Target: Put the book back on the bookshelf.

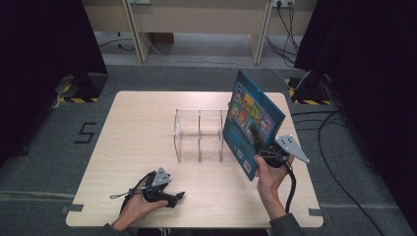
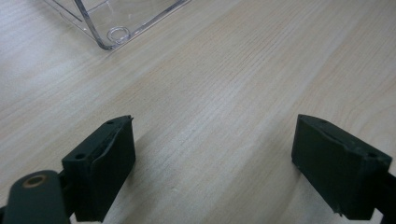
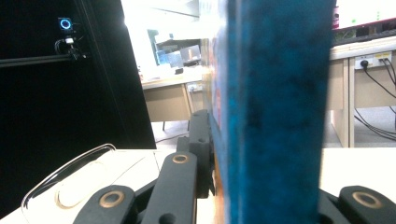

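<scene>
A blue picture book (image 1: 252, 120) is held upright above the table's right side, with my right gripper (image 1: 261, 140) shut on its lower part. In the right gripper view the book (image 3: 275, 107) stands edge-on between the jaws. A clear plastic rack (image 1: 199, 135) with several slots stands at the table's middle, just left of the book. My left gripper (image 1: 178, 196) rests low near the front left of the table, open, with only bare wood between its fingers (image 2: 105, 163). A corner of the rack (image 2: 114, 28) lies ahead of it.
The light wooden table (image 1: 137, 123) has open room on its left half and along the front. Dark curtains flank both sides, cables run over the floor at right, and desk legs stand beyond the far edge.
</scene>
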Demonstrator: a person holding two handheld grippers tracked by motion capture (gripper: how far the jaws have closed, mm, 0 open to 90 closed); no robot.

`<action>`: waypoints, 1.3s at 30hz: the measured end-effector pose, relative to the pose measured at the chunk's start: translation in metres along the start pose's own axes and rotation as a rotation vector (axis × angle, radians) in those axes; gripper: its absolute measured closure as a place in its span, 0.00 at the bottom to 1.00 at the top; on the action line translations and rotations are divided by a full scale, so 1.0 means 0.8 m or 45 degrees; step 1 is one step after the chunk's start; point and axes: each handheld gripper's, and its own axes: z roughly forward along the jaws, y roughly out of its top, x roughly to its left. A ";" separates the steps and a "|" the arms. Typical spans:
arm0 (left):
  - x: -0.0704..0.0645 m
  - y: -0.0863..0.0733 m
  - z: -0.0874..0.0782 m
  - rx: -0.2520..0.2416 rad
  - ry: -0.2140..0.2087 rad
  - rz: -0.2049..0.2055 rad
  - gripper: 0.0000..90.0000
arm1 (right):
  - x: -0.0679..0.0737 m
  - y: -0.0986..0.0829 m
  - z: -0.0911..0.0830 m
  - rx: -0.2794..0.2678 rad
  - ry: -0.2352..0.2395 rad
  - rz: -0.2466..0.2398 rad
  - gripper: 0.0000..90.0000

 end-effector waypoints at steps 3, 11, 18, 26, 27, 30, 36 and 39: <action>0.000 0.000 0.000 0.001 -0.001 0.000 0.14 | 0.003 -0.002 0.006 0.000 -0.003 -0.009 0.91; 0.000 0.000 0.000 0.002 -0.002 0.002 0.14 | 0.009 -0.005 0.016 0.001 -0.016 -0.051 0.91; 0.000 0.000 0.000 0.001 -0.001 0.003 0.13 | 0.011 -0.012 0.022 0.003 -0.027 -0.032 0.91; -0.001 0.000 0.000 0.003 -0.004 0.007 0.13 | 0.009 -0.020 0.020 -0.010 -0.040 0.015 0.90; -0.001 0.000 0.000 0.003 -0.005 0.007 0.13 | 0.008 -0.021 0.019 -0.012 -0.039 0.014 0.90; -0.002 0.000 0.000 0.005 -0.005 0.008 0.13 | 0.007 -0.024 0.014 -0.010 -0.046 0.017 0.89; -0.002 0.000 0.001 0.005 -0.006 0.007 0.12 | 0.003 -0.027 0.006 0.009 -0.046 0.019 0.89; -0.002 0.000 0.001 0.005 -0.006 0.007 0.12 | 0.004 -0.028 0.005 0.006 -0.051 0.010 0.89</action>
